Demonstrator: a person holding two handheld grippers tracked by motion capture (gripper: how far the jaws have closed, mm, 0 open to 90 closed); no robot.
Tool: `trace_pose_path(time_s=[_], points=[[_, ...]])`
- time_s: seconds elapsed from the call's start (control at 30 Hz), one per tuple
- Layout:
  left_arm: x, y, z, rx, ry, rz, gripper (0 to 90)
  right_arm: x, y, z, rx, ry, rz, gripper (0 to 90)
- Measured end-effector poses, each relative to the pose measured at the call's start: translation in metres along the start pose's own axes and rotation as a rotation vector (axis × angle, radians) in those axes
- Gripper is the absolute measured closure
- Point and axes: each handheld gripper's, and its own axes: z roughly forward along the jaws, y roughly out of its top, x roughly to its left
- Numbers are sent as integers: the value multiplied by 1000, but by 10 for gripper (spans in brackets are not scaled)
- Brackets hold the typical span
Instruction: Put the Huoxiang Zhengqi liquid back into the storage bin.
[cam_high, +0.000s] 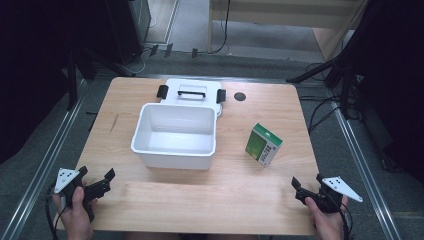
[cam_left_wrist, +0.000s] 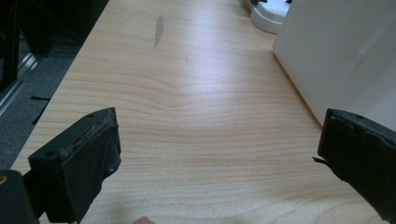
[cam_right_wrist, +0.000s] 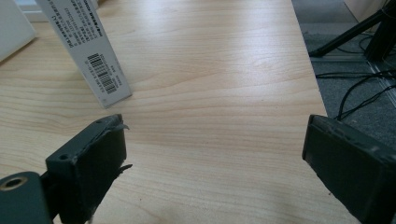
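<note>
Count: one green and white cardboard box (cam_high: 263, 144), one white plastic bin (cam_high: 175, 135), one white lid (cam_high: 192, 93).
Box: standing upright near right gripper (cam_high: 306, 184), long axis vertical.
Grippers: left gripper (cam_high: 96, 181) and right are both staying released, holding nothing.

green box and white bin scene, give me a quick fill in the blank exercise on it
1. The green box stands on the table to the ____ of the white bin in the high view.
2. The white bin holds ____.
3. The lid with the black handle lies ____ the bin.
4. Both grippers' jaws stand ____.

Missing words: right; nothing; behind; open
</note>
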Motion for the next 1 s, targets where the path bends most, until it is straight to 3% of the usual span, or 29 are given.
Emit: trace_pose_path(time_s=[0.3,0.43,0.6,0.87,1.0], points=[[1,0,-1,-2,-3,-10,0,1,0,1,13,9,3,72],[0,0,0,3,-2,-5,0,3,1,3,38,16,-17,130],[0,0,0,3,-3,-2,0,7,2,3,60,30,-65,136],[-1,0,-1,4,-4,0,0,22,11,9,168,92,-165,137],[0,0,-1,6,-11,-1,0,32,28,7,199,116,-226,149]])
